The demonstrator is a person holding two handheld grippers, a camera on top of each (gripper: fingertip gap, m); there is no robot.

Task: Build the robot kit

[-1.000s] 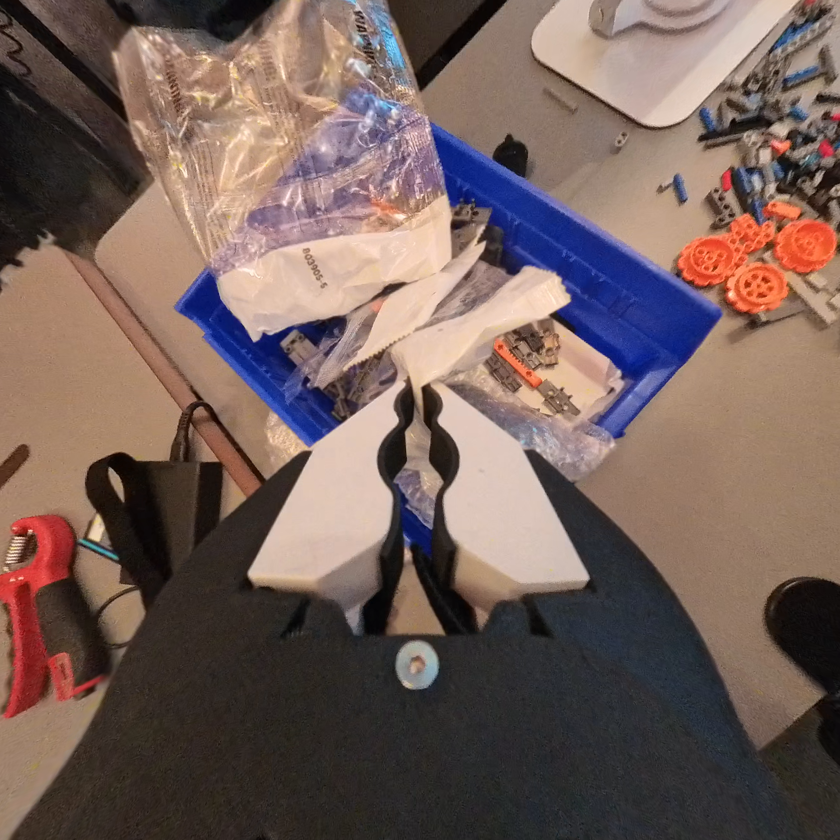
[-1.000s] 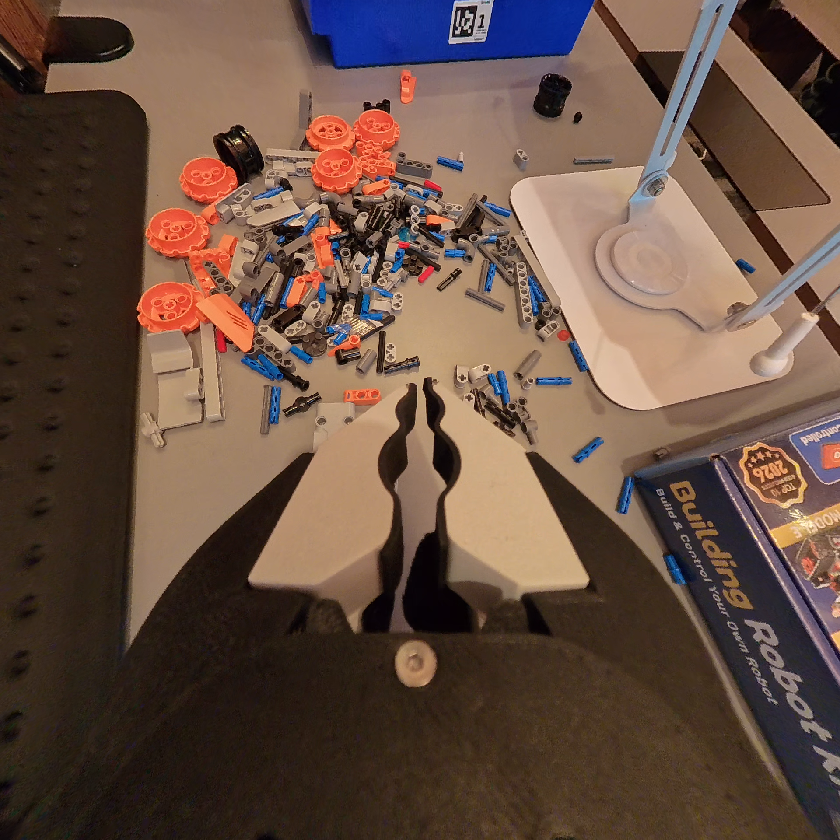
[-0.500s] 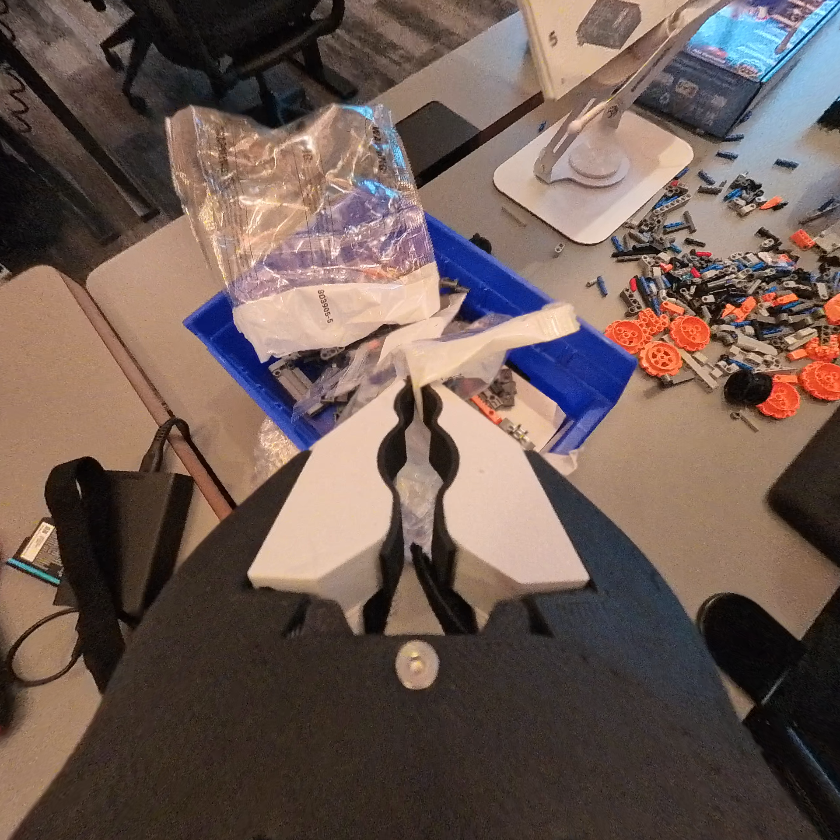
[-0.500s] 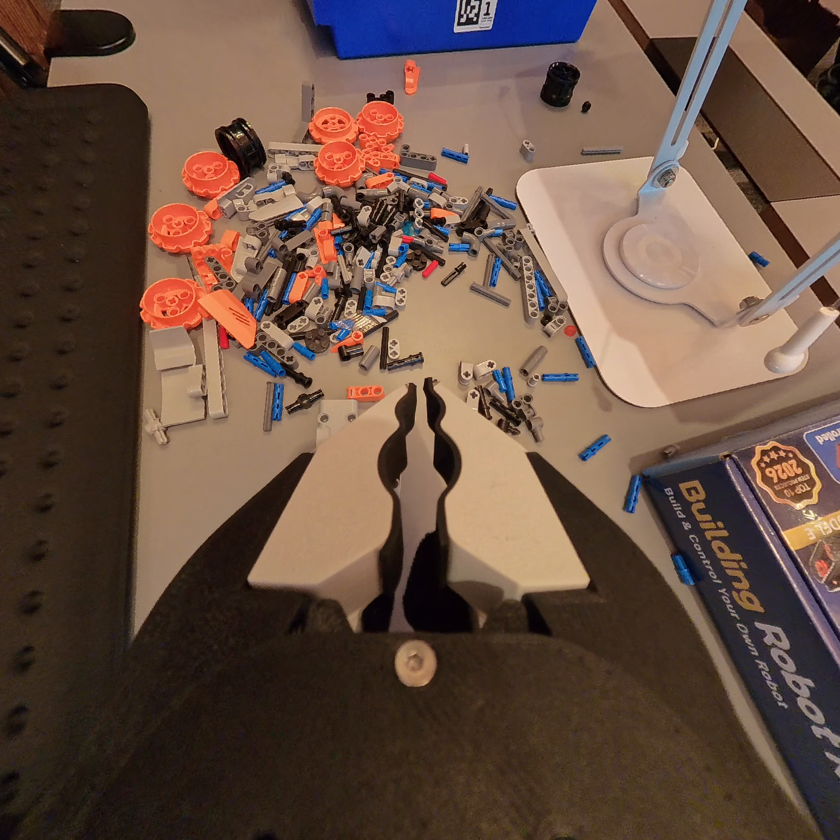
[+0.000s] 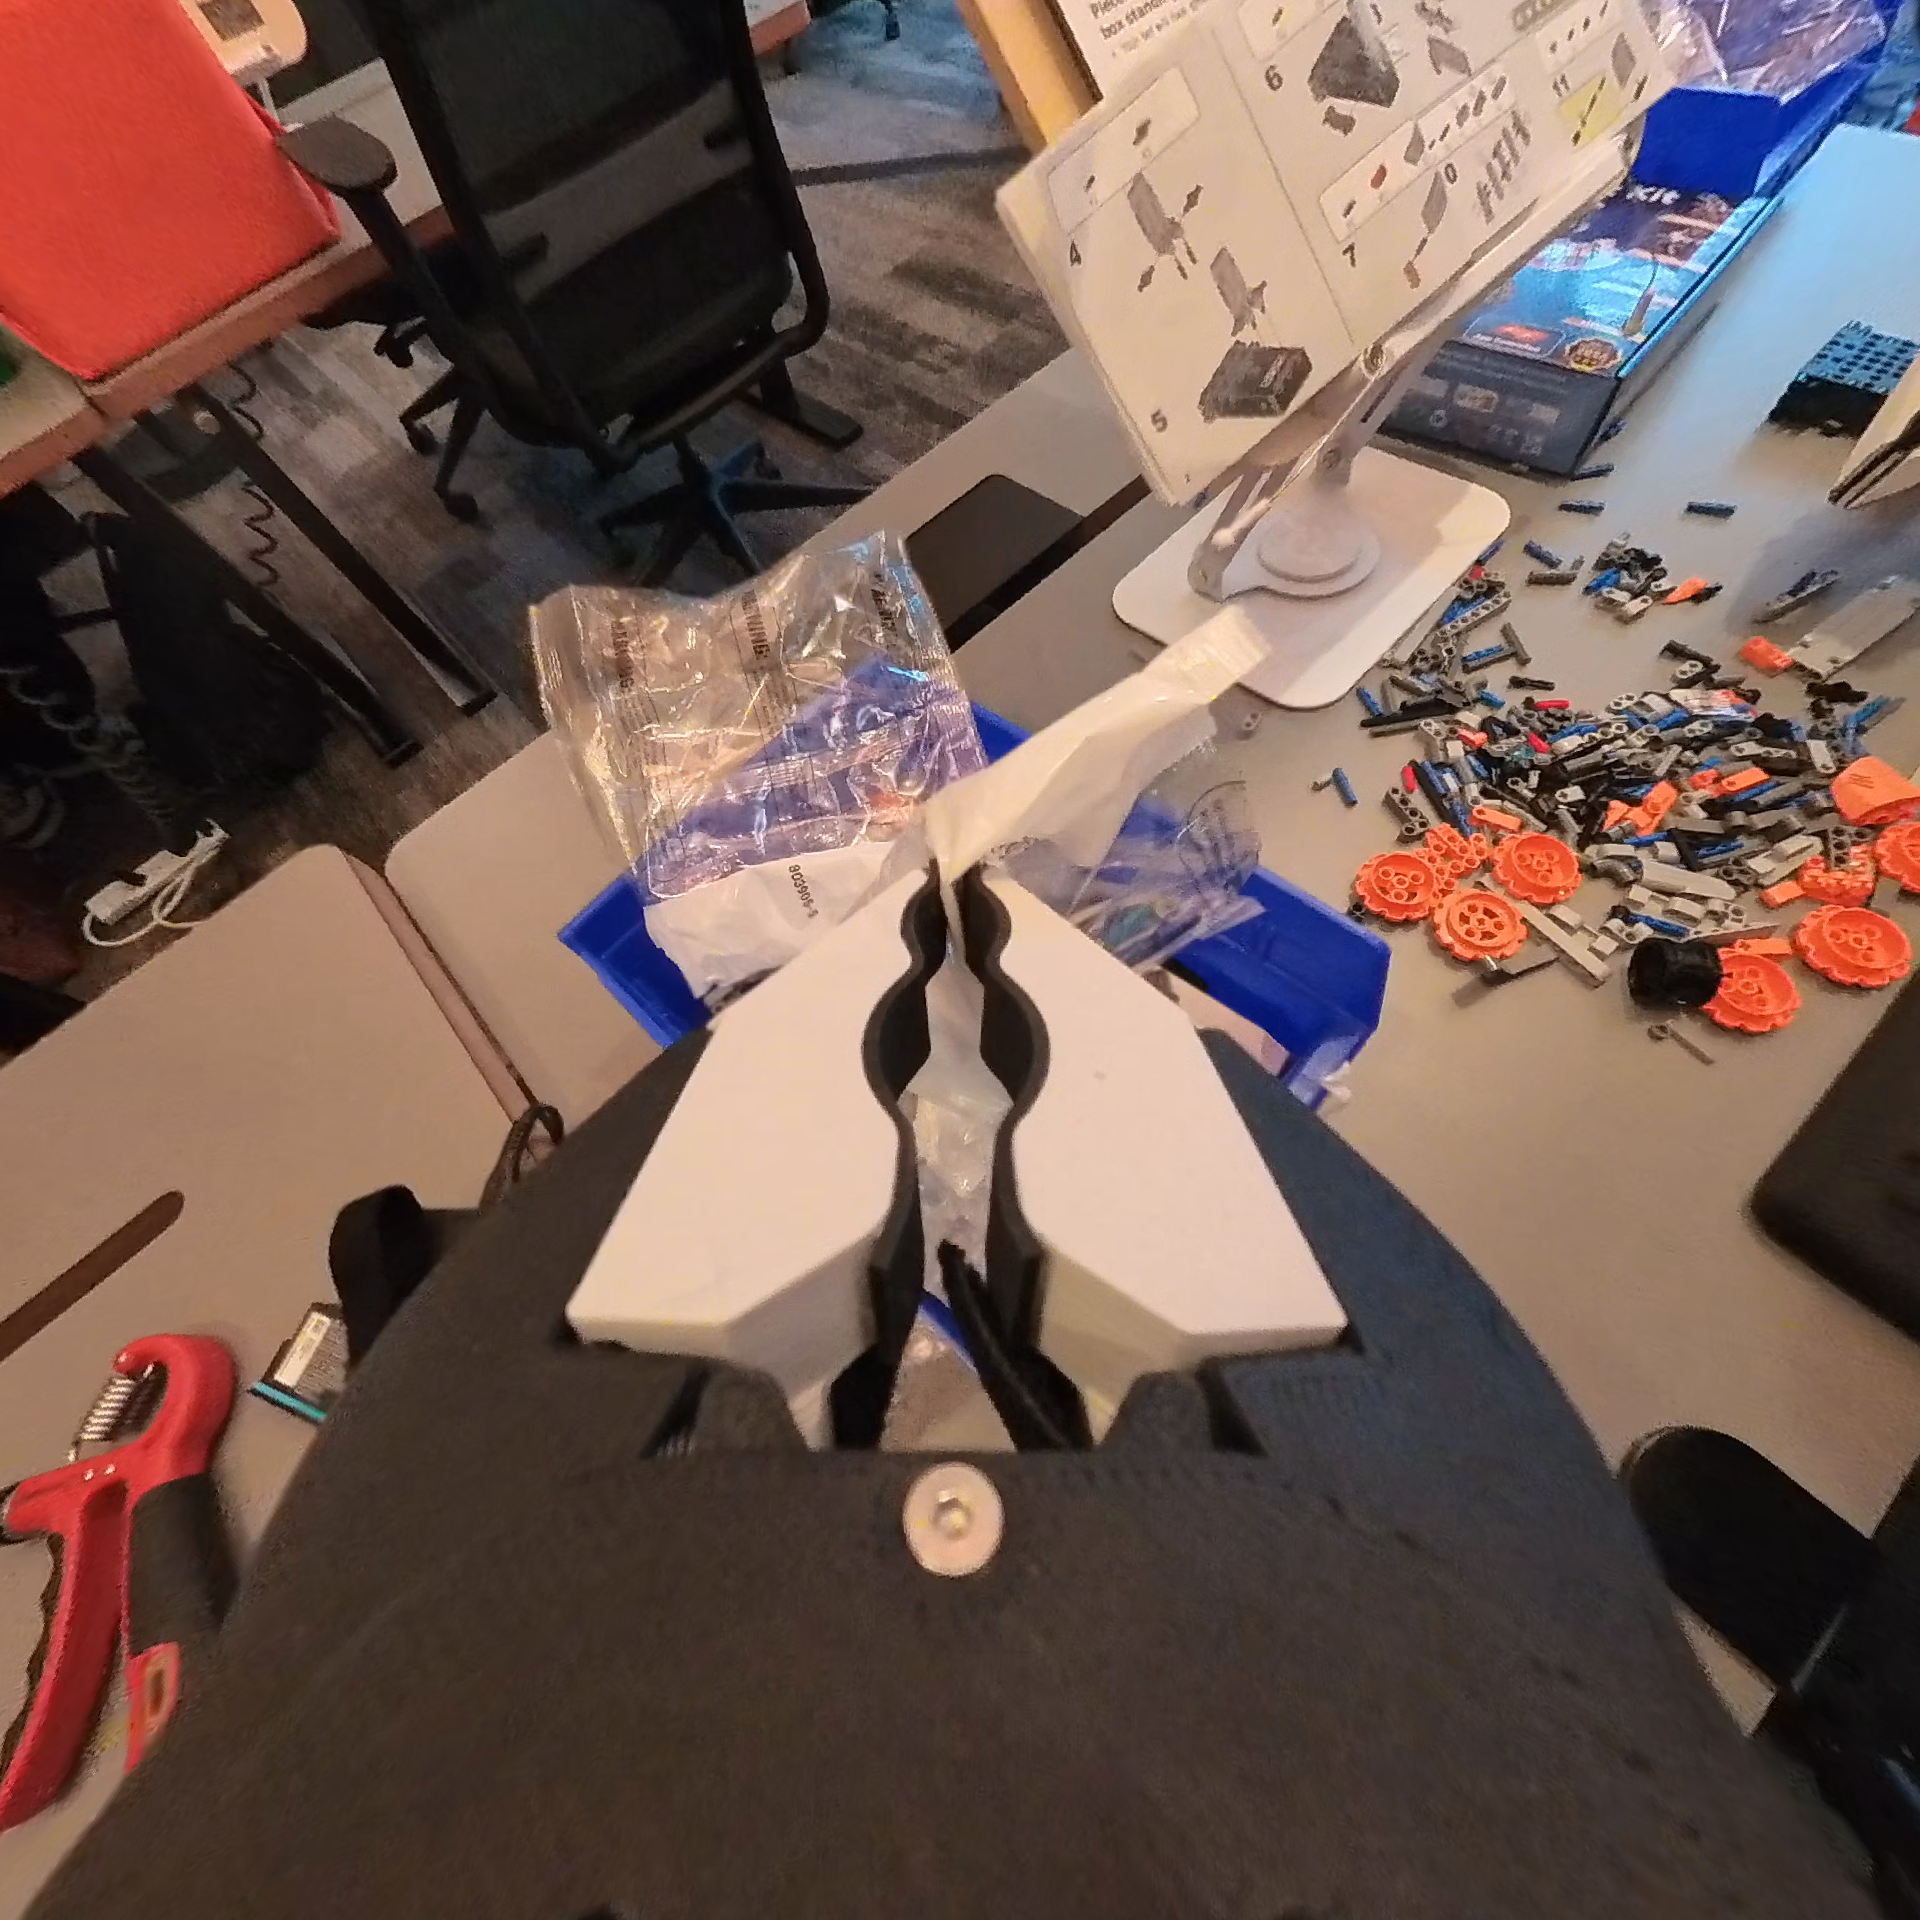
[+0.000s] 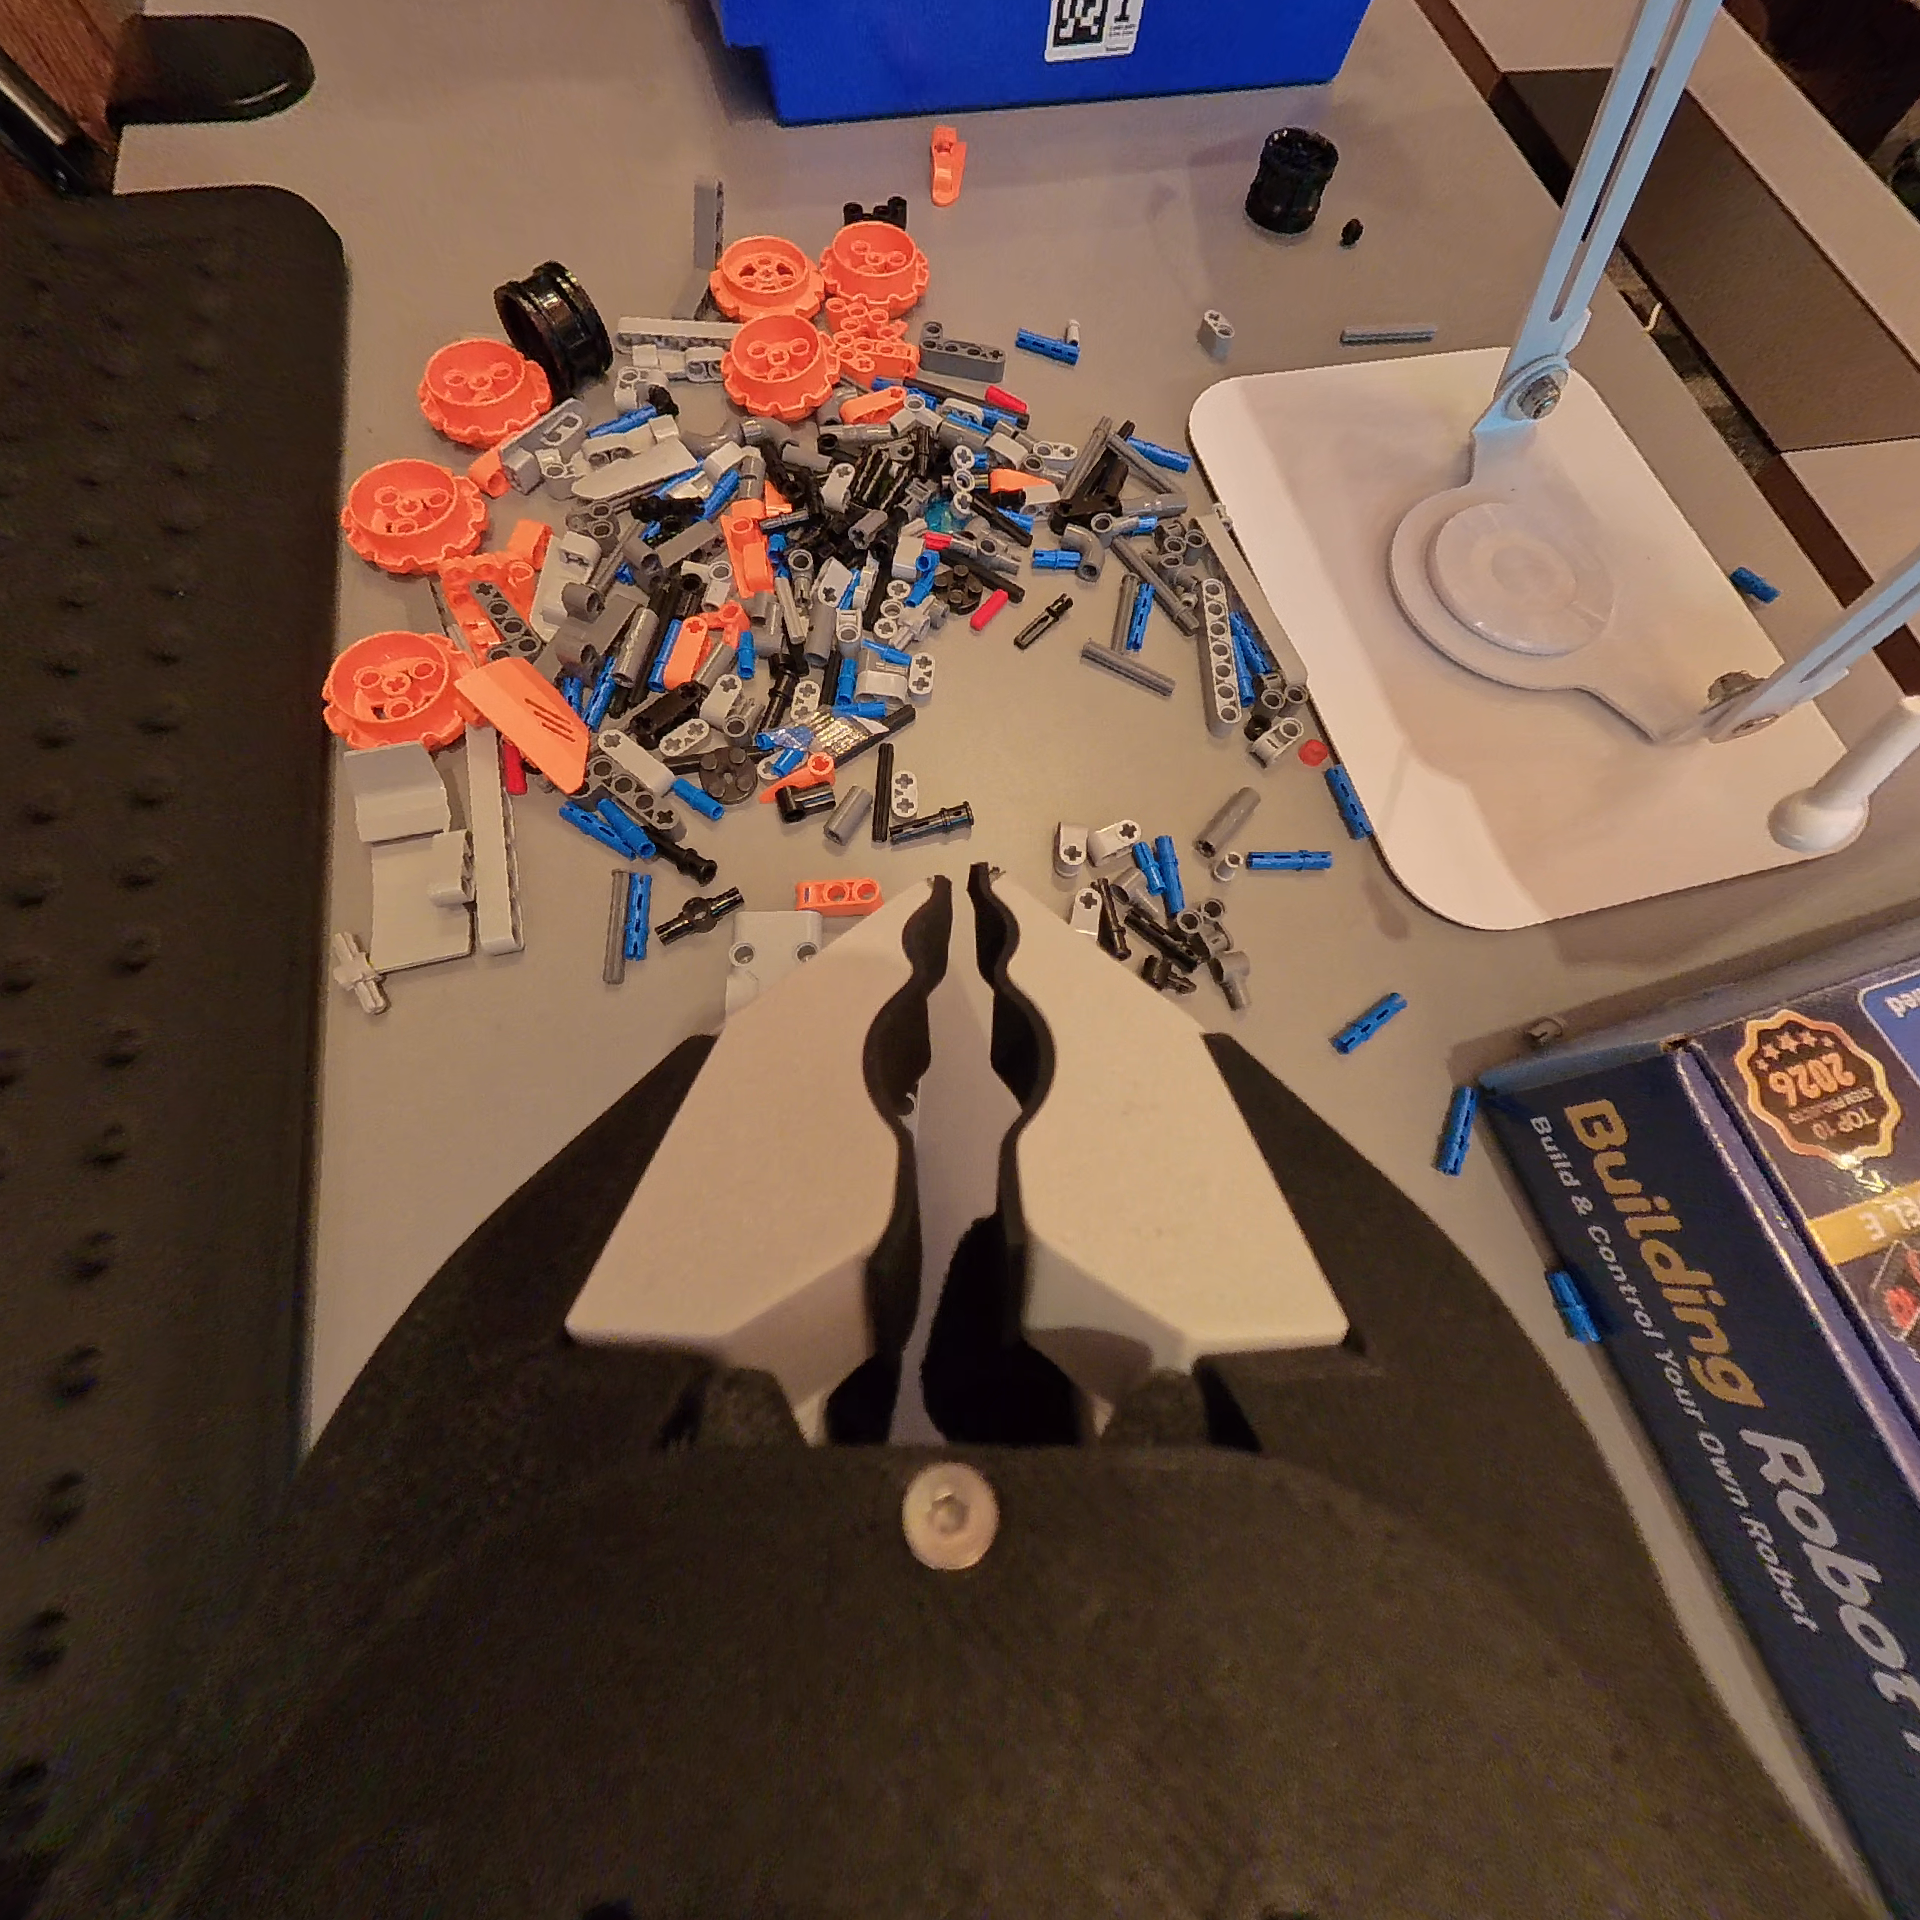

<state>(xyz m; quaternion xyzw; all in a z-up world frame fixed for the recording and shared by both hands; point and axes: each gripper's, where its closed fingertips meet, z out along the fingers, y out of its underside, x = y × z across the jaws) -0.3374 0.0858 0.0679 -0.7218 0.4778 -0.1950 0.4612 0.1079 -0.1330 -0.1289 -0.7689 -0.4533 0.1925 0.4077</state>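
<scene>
Plastic bag [image 5: 1081, 774] is pinched by its white edge in the left gripper [image 5: 951, 894], held clear above the blue bin [image 5: 1299, 961]. Beyond that bin's front, the right gripper [image 6: 956, 883] is kept nearly closed, empty, over loose bricks [image 6: 831, 582].

left claw [image 5: 954, 883] clamped tight, right claw [image 6: 958, 883] nearly closed, empty
</scene>
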